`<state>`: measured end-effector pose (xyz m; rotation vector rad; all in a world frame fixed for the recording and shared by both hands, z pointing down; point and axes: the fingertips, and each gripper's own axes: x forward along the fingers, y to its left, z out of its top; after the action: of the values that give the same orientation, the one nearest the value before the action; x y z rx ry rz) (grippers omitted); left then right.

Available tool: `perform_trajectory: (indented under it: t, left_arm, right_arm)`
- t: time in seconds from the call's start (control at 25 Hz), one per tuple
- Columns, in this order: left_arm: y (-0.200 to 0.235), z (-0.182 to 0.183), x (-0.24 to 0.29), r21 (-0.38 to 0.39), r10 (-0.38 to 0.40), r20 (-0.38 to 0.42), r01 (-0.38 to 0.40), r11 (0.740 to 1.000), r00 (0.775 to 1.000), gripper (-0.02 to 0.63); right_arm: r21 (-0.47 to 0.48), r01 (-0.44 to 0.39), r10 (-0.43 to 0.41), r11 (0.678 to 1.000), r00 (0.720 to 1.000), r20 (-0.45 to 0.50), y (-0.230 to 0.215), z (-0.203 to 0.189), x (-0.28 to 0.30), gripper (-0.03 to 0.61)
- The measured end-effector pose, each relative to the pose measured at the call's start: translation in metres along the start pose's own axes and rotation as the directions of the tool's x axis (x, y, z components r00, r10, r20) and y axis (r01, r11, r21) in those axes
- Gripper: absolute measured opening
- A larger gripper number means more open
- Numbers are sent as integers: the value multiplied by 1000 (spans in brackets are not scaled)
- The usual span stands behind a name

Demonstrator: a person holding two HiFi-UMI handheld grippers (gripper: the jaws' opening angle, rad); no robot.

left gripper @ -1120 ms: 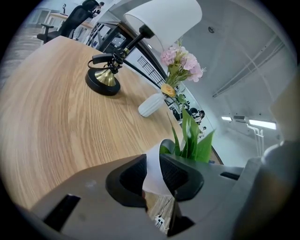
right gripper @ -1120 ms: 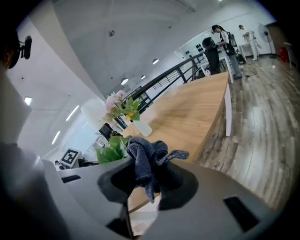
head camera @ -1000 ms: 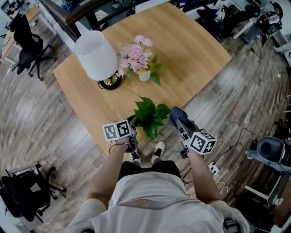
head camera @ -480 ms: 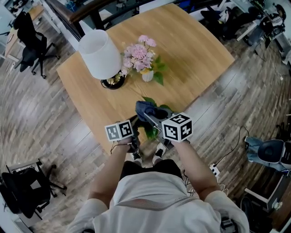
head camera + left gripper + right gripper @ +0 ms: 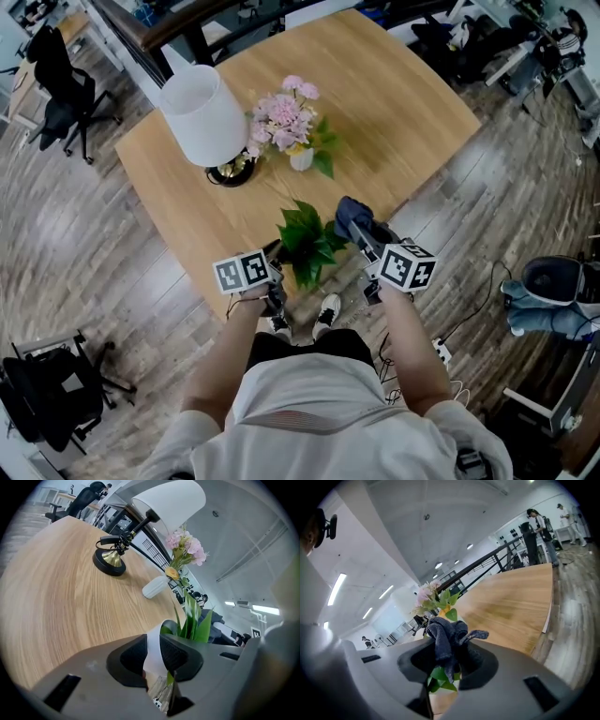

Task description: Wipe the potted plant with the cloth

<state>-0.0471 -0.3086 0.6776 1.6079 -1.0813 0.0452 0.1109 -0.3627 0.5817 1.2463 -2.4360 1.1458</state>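
The potted plant [image 5: 307, 238], green leaves in a white pot, stands at the near edge of the wooden table [image 5: 403, 103]. My left gripper [image 5: 275, 252] reaches it from the left. In the left gripper view the left gripper [image 5: 153, 656] is shut on the pot's white wall [image 5: 153, 645], with the leaves [image 5: 194, 620] rising behind. My right gripper [image 5: 361, 231] is just right of the leaves, shut on a bunched dark blue cloth [image 5: 351, 217]. In the right gripper view the cloth [image 5: 445, 641] fills the jaws and green leaves [image 5: 440, 677] show beneath it.
A white-shaded lamp [image 5: 199, 112] and a vase of pink flowers [image 5: 287, 111] stand farther back on the table. Office chairs [image 5: 61, 84] [image 5: 47, 394] stand on the floor at the left. A power strip with cables [image 5: 441, 352] lies on the floor at the right.
The right gripper swept the cloth left over the plant's leaves half a second ago, then came back to the plant's right side. The left gripper stayed on the pot.
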Motion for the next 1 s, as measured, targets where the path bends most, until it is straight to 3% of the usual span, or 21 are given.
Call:
perform_trajectory:
  t: [0.12,0.28,0.36,0.48,0.68,0.76,0.88,1.0]
  left_arm:
    - [0,1,0,-3,0,3,0,1000,1000,77]
    - [-2,1,1,-2,8,13,-8,1000,1000,78]
    - [-2,1,0,-4,15,18,-15,1000,1000,78]
    - [-3,0,1,-6,21,16,-20,1000,1000,77]
    - [-2,2,3,15,34,25,-35,999,999,78]
    - [-2,2,3,11,39,28,-40,999,999,78]
    - [-2,1,3,11,46,29,-46,999,999,78]
    - [-2,1,3,9,48,34,-48,999,998,78]
  right_arm:
    - [-37,-47,49,998,998,38,20,10,-8,156]
    - [-44,-183,183,982,983,-14,68,-4,6,158]
    - [-40,-148,146,988,988,-54,64,-21,16,158]
    - [-25,-24,22,999,996,-83,30,-38,14,158]
    - [-76,129,-134,989,989,-66,-19,-37,-13,158]
    - [-58,149,-152,987,987,-46,-26,-32,-25,158]
    - [-46,65,-64,997,998,5,4,-14,-38,158]
    - [-56,-54,54,997,999,-3,48,-15,-37,158]
